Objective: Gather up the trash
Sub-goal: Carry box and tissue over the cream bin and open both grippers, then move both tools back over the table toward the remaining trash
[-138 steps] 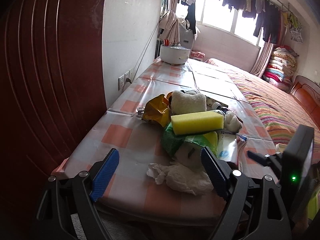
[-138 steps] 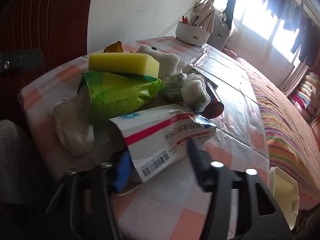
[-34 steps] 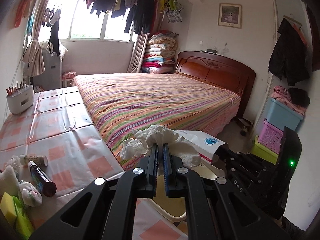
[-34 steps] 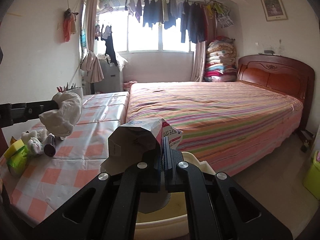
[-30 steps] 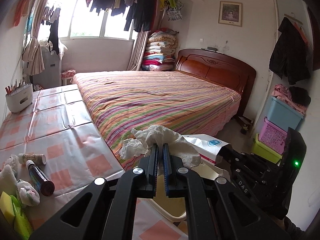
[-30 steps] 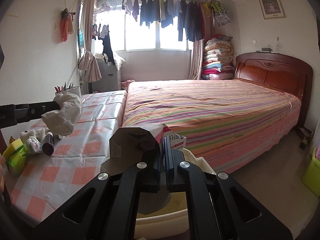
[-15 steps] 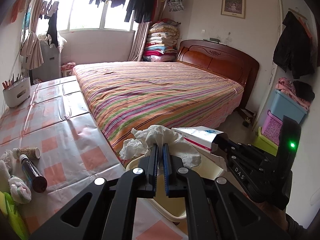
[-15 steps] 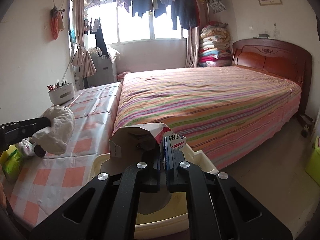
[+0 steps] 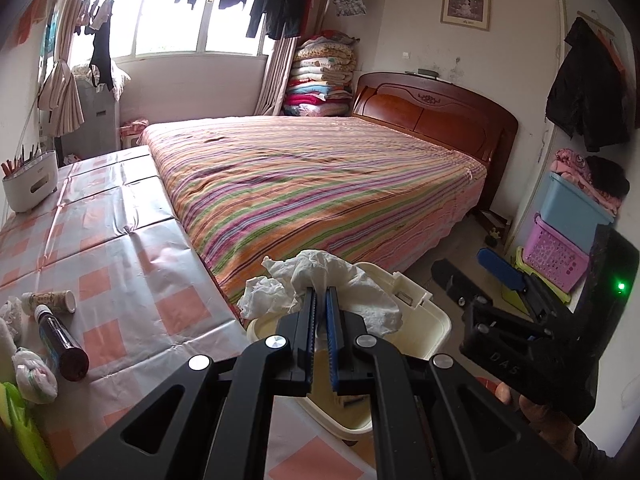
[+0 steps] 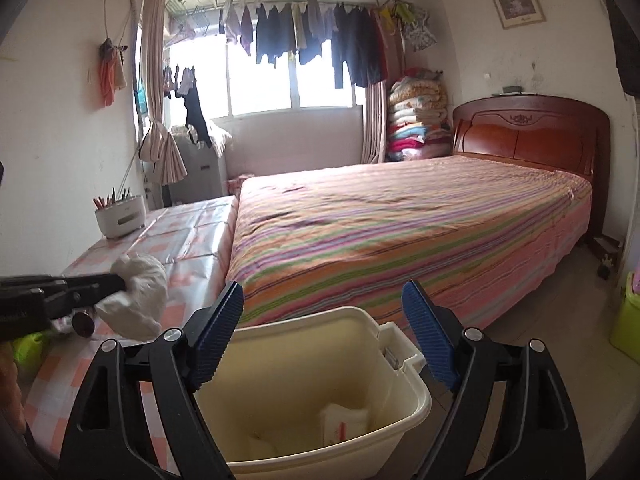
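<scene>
Right tool point(image 10: 322, 334) jaws just sprung wide, nothing between them, poised over cream trash bin point(image 10: 412, 390) at lower centre of frame. Carton point(image 10: 344, 420) lies inside bin, lower right of its interior. Left tool point(image 9: 320, 320) clamped narrow on crumpled tissue point(image 9: 320, 280), centre frame, above bin rim beside checked bench point(image 9: 120, 264).

Green packet point(image 9: 16, 432) cut off at left edge.
</scene>
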`<action>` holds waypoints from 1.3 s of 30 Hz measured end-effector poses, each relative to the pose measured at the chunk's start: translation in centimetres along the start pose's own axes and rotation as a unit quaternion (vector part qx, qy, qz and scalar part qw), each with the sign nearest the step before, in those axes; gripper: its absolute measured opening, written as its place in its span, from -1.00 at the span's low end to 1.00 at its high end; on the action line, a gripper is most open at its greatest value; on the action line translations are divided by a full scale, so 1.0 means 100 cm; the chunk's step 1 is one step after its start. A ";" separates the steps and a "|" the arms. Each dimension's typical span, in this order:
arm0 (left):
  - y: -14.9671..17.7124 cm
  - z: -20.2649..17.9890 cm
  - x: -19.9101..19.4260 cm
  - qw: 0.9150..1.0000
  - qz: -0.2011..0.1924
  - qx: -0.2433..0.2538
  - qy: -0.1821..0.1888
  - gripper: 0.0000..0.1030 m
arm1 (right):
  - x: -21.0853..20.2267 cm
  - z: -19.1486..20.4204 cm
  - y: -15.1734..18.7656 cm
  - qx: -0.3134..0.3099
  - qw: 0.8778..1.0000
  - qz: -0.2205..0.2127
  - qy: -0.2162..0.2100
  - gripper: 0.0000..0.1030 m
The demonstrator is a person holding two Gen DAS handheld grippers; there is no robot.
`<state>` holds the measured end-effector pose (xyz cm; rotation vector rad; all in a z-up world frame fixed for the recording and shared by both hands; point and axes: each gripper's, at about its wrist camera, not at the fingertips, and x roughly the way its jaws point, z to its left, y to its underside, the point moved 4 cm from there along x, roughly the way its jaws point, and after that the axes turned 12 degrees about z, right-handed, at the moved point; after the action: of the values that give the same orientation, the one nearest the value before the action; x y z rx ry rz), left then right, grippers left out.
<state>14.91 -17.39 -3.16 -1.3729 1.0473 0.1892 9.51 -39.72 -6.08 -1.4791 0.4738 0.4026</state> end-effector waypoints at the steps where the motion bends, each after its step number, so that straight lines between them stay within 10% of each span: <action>1: 0.001 -0.002 0.002 1.000 0.003 0.000 0.002 -0.90 | -0.002 -0.001 0.000 0.004 1.000 -0.004 -0.002 0.57; 16: 0.012 -0.029 0.042 0.997 0.069 0.027 0.010 -0.86 | -0.019 -0.018 -0.001 0.046 0.998 -0.031 0.001 0.62; 19: 0.015 -0.030 0.051 0.995 0.093 0.022 0.012 -0.27 | -0.020 -0.021 -0.001 0.053 0.998 -0.033 -0.003 0.62; 20: 0.016 -0.030 0.051 0.995 0.095 0.015 0.015 0.39 | -0.021 -0.022 -0.001 0.053 0.998 -0.034 -0.004 0.63; 21: 0.016 -0.029 0.050 0.996 0.089 0.008 0.018 0.61 | -0.021 -0.021 -0.001 0.053 0.998 -0.034 -0.005 0.63; 28: 0.013 -0.024 0.033 0.998 0.057 0.000 0.005 0.62 | -0.022 -0.022 -0.002 0.062 0.997 -0.035 -0.014 0.66; 39: 0.003 0.009 -0.018 0.993 0.000 0.019 -0.116 0.62 | -0.015 0.012 -0.006 0.037 0.998 -0.028 -0.045 0.72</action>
<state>14.16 -15.79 -2.23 -1.2823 0.8539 0.3194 8.64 -38.55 -4.74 -1.3926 0.3704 0.4014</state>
